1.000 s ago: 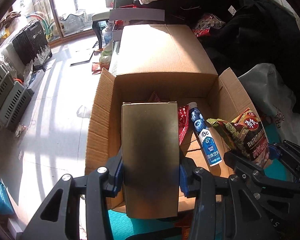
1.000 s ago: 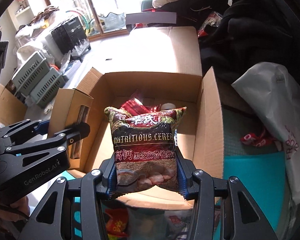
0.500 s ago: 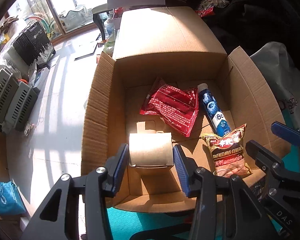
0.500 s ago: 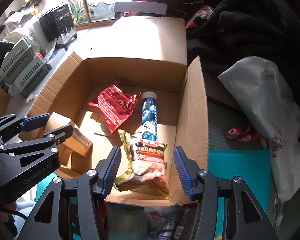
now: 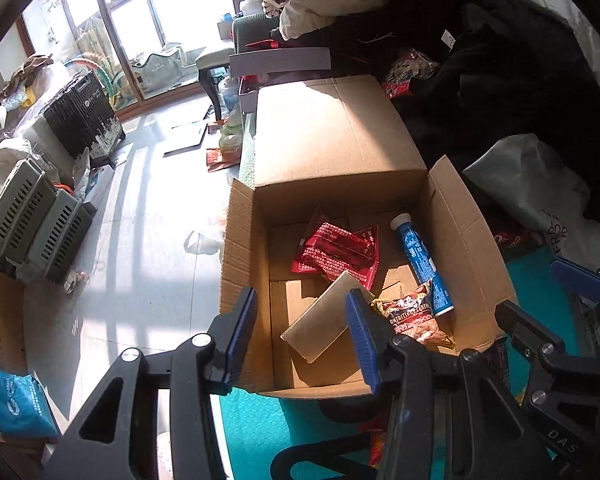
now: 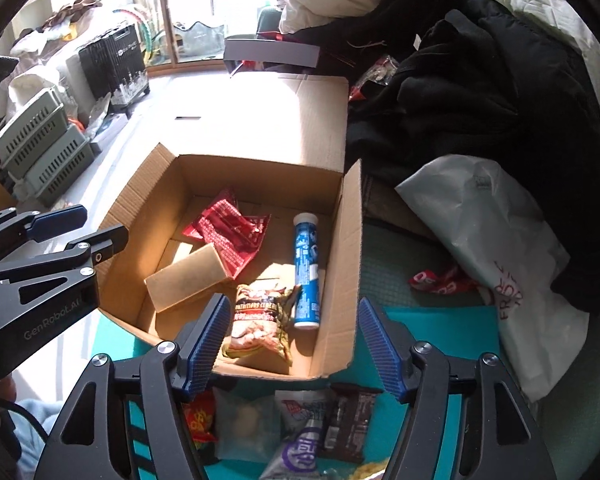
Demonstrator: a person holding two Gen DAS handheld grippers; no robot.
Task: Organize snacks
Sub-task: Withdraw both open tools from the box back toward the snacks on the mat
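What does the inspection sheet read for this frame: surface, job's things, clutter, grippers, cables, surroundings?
Surface: teal mat under the open cardboard box.
Job's things: in the box lie a red packet, blue tube, cereal bag and brown carton; more snacks on the mat.
Clutter: white plastic bag, black clothes.
Grippers: left gripper and right gripper, jaws open, nothing held.
Cables: nothing seen.
Surroundings: sunlit floor, grey crates, window.

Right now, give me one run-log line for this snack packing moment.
stage: drop done | left tool: open, empty | right tool: just opened, empty | carton: brown box, cereal bag, blue tube, red packet
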